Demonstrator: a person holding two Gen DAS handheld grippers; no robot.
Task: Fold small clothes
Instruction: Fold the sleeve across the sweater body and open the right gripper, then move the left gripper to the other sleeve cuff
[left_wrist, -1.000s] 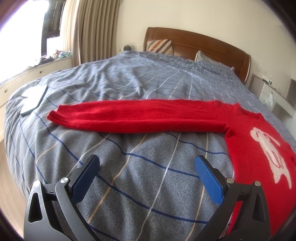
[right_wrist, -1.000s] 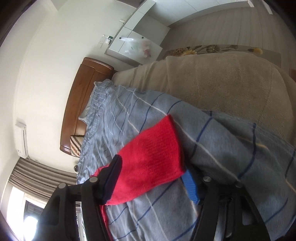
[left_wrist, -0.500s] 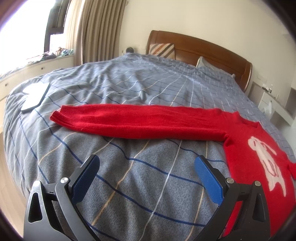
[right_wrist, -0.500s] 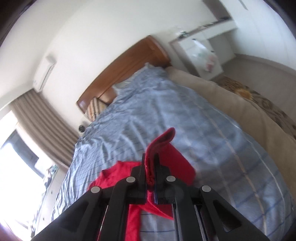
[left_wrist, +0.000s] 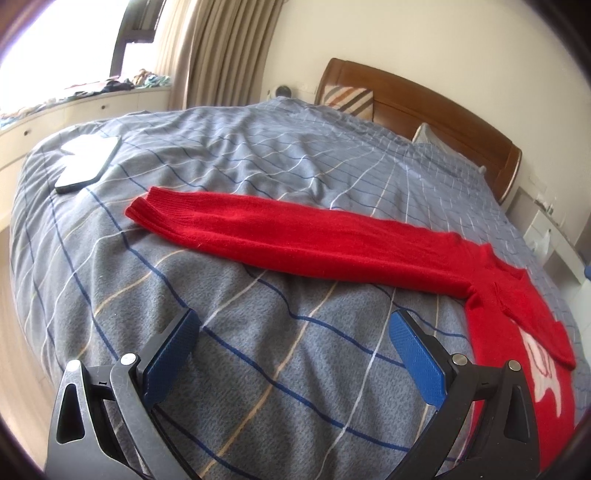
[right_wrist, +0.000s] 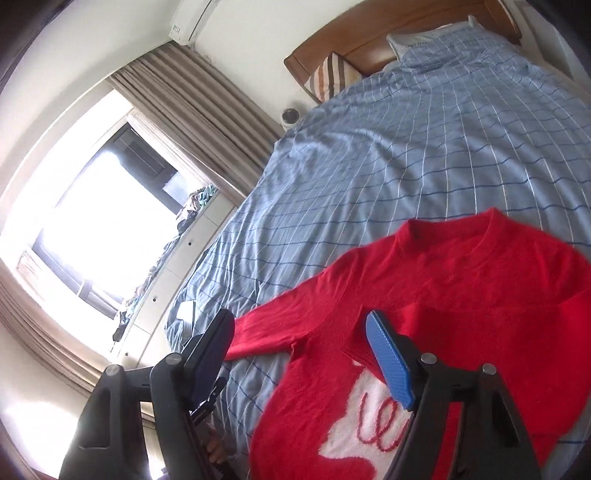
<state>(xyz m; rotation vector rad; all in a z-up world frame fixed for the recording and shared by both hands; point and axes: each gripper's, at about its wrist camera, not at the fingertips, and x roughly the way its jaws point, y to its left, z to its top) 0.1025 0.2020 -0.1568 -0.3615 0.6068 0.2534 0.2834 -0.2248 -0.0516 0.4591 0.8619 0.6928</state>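
In the left wrist view, the left gripper (left_wrist: 293, 354) hung released, its blue pads wide apart over the checked bedspread (left_wrist: 258, 155), holding nothing. A red sweater (left_wrist: 491, 295) lay at the right of the frame, one sleeve (left_wrist: 295, 236) stretched flat toward the left; a flat white item (left_wrist: 88, 162) sat at upper left. In the right wrist view, the right gripper (right_wrist: 301, 354) was likewise spread and empty above the sweater (right_wrist: 461, 288), which filled the lower right. Its white patch (right_wrist: 354, 439) carried red looping stitching, too partial to read. A striped pillow (right_wrist: 332, 77) leaned on the headboard (right_wrist: 369, 33).
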